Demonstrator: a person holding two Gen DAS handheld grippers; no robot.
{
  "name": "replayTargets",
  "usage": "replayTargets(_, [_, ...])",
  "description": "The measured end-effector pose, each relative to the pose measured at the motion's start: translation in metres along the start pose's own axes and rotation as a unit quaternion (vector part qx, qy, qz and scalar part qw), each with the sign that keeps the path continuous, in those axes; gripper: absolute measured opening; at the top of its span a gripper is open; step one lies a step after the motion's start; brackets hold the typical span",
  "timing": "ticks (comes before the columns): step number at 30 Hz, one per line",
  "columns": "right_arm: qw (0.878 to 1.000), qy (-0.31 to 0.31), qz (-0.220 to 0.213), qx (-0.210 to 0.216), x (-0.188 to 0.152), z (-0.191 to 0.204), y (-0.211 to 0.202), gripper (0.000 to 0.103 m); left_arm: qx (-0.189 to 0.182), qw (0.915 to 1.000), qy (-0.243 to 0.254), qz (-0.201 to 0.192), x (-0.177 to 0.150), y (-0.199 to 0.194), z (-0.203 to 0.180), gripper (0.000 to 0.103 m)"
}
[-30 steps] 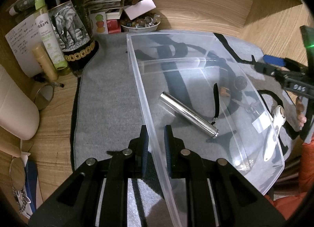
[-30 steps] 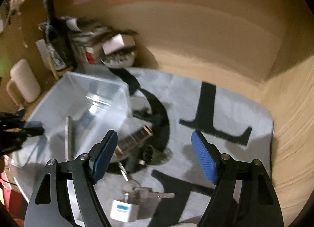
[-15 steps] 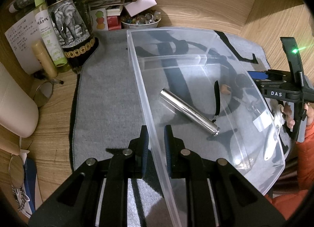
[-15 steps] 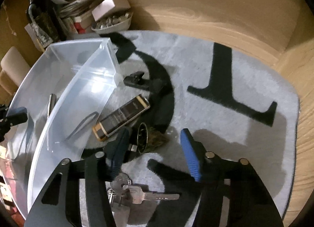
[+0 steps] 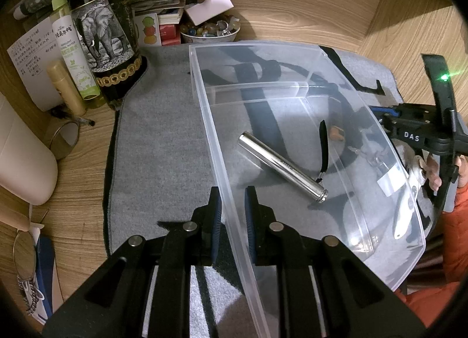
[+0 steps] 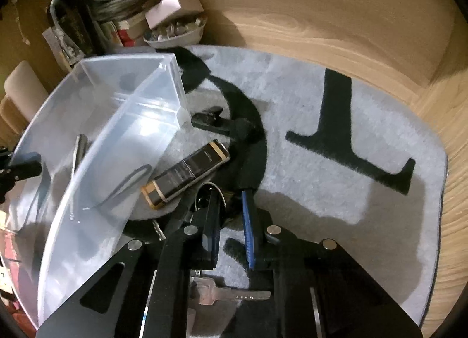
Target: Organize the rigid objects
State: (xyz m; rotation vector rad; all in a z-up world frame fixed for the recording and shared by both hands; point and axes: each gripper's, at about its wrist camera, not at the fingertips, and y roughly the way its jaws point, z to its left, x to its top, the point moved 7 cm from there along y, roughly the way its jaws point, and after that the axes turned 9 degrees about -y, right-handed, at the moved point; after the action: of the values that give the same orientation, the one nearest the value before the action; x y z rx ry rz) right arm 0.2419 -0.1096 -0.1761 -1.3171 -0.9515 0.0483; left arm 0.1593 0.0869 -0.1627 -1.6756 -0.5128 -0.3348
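My left gripper [image 5: 232, 191] is shut on the near wall of a clear plastic bin [image 5: 210, 121] standing on a grey rug. A silver flashlight [image 5: 280, 168] with a black strap lies inside the bin. My right gripper [image 6: 231, 194] points down at the rug beside the bin [image 6: 96, 162]. It is shut on a small dark object [image 6: 231, 209] with a metal ring, mostly hidden by the fingers. A black-and-gold case [image 6: 187, 174] lies just left of it. A black clip [image 6: 210, 121] lies farther back, and keys [image 6: 228, 294] lie under the gripper.
A dark bottle with an elephant label [image 5: 102, 34], a green spray bottle [image 5: 70, 45], a bowl of stones [image 5: 210, 31] and stacked papers crowd the back left corner. Glasses [image 5: 25, 253] and a pale cushion [image 5: 20, 156] sit at the left. A wooden wall rises behind the rug [image 6: 321, 206].
My right gripper has sunk toward the rug and its jaws have gone from wide apart to shut around the small dark object. The left gripper and the bin have not moved.
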Motion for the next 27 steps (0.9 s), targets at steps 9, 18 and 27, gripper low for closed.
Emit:
replayTargets(9, [0.999, -0.013, -0.04, -0.016, 0.01, 0.007, -0.027, 0.012, 0.001, 1.0, 0.0, 0.0, 0.0, 0.0, 0.0, 0.015])
replayTargets(18, [0.994, -0.038, -0.098, -0.005, 0.037, 0.034, -0.064, 0.013, 0.001, 1.0, 0.0, -0.001, 0.0, 0.0, -0.001, 0.015])
replayTargets(27, [0.99, -0.07, -0.121, 0.02, 0.056, 0.071, -0.073, 0.012, 0.001, 1.0, 0.0, -0.001, 0.001, 0.0, -0.001, 0.015])
